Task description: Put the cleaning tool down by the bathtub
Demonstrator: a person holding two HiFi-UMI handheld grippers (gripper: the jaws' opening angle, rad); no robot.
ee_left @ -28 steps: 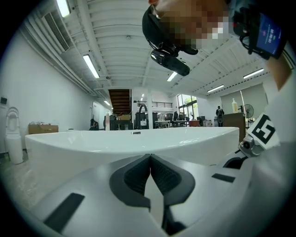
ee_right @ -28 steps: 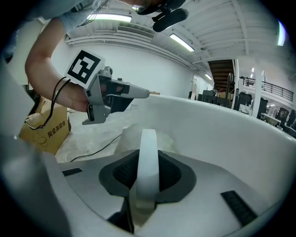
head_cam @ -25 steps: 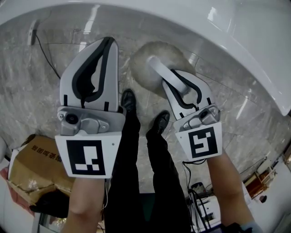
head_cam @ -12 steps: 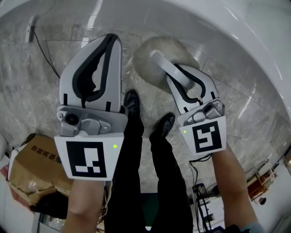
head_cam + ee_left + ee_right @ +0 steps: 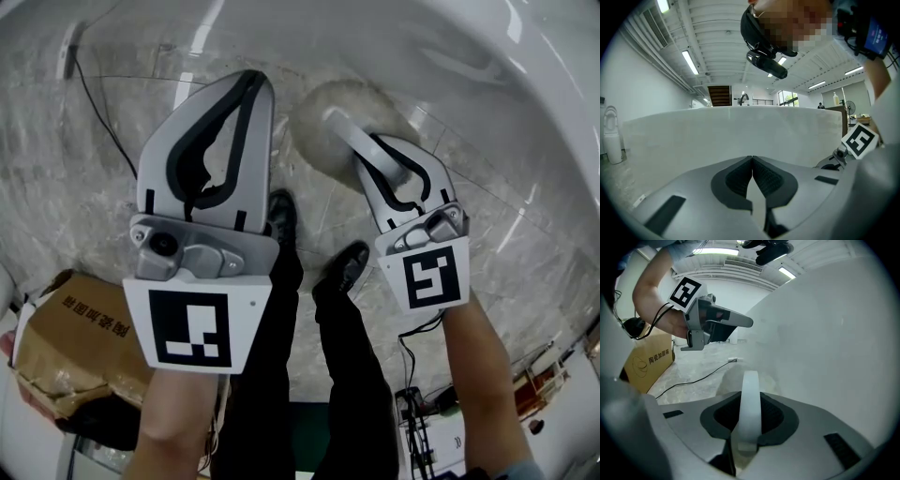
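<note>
Right gripper (image 5: 749, 401) clamps cleaning tool (image 5: 349, 131), pad (image 5: 314, 145) plainest from head view; left gripper (image 5: 752, 159) closed.

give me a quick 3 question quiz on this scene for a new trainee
1. Multiple choice: what is the right gripper holding? A) a towel; B) the cleaning tool, by its white handle; C) nothing.
2. True or false: the left gripper has its fingers shut with nothing between them.
3. Short answer: in the head view, which corner holds the cardboard box?

Key: 1 B; 2 true; 3 the lower left.
</note>
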